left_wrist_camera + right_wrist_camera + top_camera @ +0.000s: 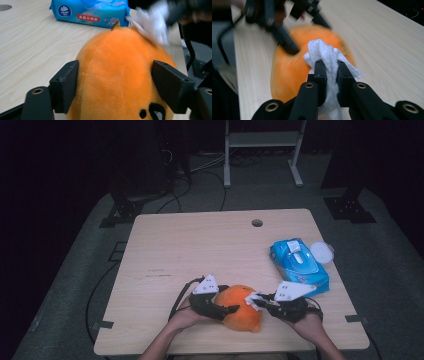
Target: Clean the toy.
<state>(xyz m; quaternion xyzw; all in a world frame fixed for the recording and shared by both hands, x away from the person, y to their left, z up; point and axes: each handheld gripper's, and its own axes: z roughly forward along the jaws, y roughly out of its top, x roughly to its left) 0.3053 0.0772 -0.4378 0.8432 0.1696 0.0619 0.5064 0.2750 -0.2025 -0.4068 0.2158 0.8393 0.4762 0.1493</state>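
Note:
An orange plush toy lies near the table's front edge, between my two grippers. My left gripper holds it from the left; in the left gripper view the jaws stand on either side of the plush toy, their pads against its fur. My right gripper comes in from the right, shut on a crumpled white wipe. In the right gripper view the wipe bunches out above the closed jaws and rests against the top of the plush toy. The wipe is blurred in the left gripper view.
A blue pack of wet wipes lies at the right of the wooden table, with a round white lid beside it. A cable hole sits near the far edge. Dark floor and stands surround the table.

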